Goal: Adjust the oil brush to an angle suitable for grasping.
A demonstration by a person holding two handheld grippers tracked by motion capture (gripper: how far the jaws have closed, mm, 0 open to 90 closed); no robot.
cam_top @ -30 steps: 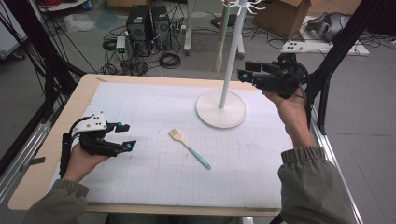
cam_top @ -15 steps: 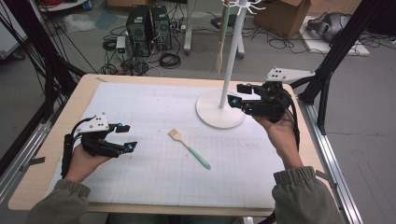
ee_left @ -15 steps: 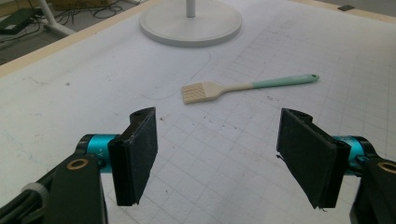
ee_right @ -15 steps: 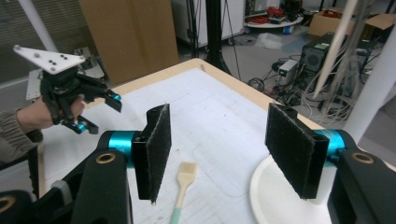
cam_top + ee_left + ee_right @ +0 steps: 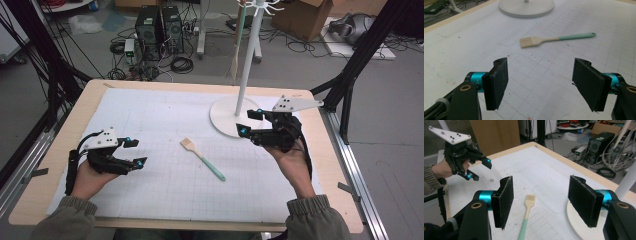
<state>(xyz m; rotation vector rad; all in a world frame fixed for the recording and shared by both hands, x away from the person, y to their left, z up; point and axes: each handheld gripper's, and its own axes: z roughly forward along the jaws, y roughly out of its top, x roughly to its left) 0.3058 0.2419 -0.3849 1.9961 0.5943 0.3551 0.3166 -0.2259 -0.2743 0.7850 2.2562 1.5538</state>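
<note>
Table (image 5: pixel 60 197): wooden top under a white gridded mat; bare wood border on all four sides.
Brush (image 5: pixel 202 158): flat on the mat near the table's middle, pale bristle head toward the far left, teal handle toward the near right.
Stand (image 5: pixel 231 116): white round base at the far right of the mat, pole upright.
Left tool (image 5: pixel 134 152): near the left edge, jaws spread wide, holding nothing, well apart from the brush.
Right tool (image 5: pixel 249 122): near the right edge, just beside the stand base, jaws spread wide, empty.
Open room: bare mat lies between both tools and the brush, and along the near edge.
Left gripper view: brush (image 5: pixel 554 39) lies crosswise beyond the jaws, stand base (image 5: pixel 526 7) behind it.
Right gripper view: brush (image 5: pixel 527 216) between the jaws, lower down; left tool (image 5: pixel 480 168) raised off the mat at the far side.
</note>
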